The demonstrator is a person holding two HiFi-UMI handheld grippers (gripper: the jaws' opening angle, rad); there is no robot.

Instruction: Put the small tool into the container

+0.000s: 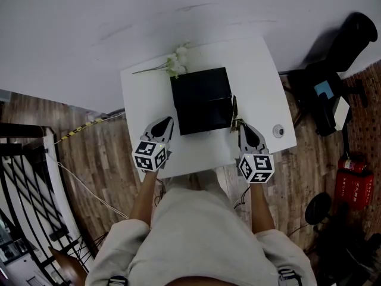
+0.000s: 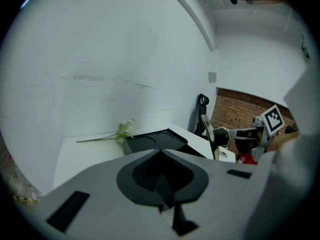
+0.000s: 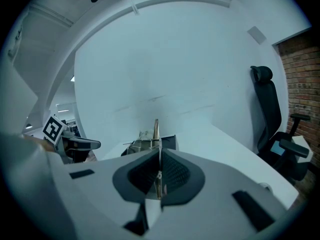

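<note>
The left claw (image 1: 167, 123) hovers low over the white tabletop (image 1: 143, 88), at about 8 o'clock from the black container (image 1: 196, 82). Its jaws are pressed together with nothing between them, so it looks idle. A sprig of white flowers (image 1: 177, 61) lies at the container's 11 o'clock corner and plays no part in the job.

The container sits in the middle of the tabletop. The left gripper view shows round hollows in its upper face, but I cannot tell which hollow is meant for the tool.

The small tool (image 1: 234, 111), a thin brass-coloured metal piece, stands upright at the container's 3 o'clock edge. The right claw (image 1: 243, 127) is clamped on the tool's lower end, and the right gripper view shows the strip pinched between the pads and sticking out past them.

A small round object (image 1: 278, 130) lies at 4 o'clock, well clear.

The step in hand looks like the carry, with the tool gripped and brought to the rim but not yet inside. The next move probably calls for shifting it toward 9 o'clock over the container, lowering it in, then letting the jaws part.
</note>
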